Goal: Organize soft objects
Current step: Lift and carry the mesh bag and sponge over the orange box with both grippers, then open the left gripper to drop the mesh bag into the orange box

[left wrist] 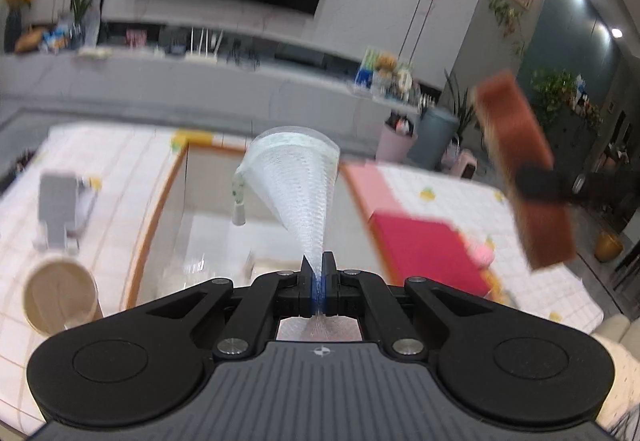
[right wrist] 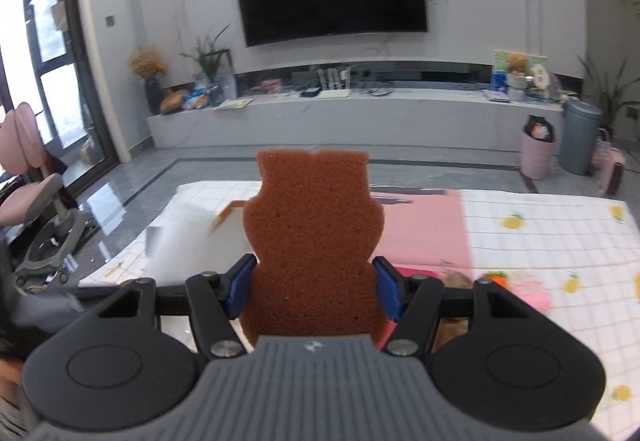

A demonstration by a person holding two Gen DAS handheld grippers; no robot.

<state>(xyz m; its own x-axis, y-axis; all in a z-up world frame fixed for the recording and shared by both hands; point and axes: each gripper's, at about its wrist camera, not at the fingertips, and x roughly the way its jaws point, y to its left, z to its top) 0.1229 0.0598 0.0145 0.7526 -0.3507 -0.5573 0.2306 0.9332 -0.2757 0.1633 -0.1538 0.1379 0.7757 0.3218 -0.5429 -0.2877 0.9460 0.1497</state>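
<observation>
My left gripper [left wrist: 318, 273] is shut on a white mesh pouf [left wrist: 298, 177] that fans out in a cone above the jaws, a small tag dangling at its left. Below it lies an open white box with an orange rim [left wrist: 160, 201]. In the right wrist view my right gripper [right wrist: 314, 287] is shut on a brown bear-shaped sponge [right wrist: 314, 237], pinched at its waist between the blue pads [right wrist: 239, 287] and held upright. The same sponge [left wrist: 516, 161] shows edge-on at the right of the left wrist view, held above the table.
A checked tablecloth with lemon prints [right wrist: 560, 241] covers the table. Pink and red flat boxes [left wrist: 424, 249] lie right of the white box, a pink fluffy item [left wrist: 480, 253] beside them. A wooden bowl [left wrist: 60, 295] and grey object [left wrist: 60, 205] sit left. Pink chair [right wrist: 36, 201] at far left.
</observation>
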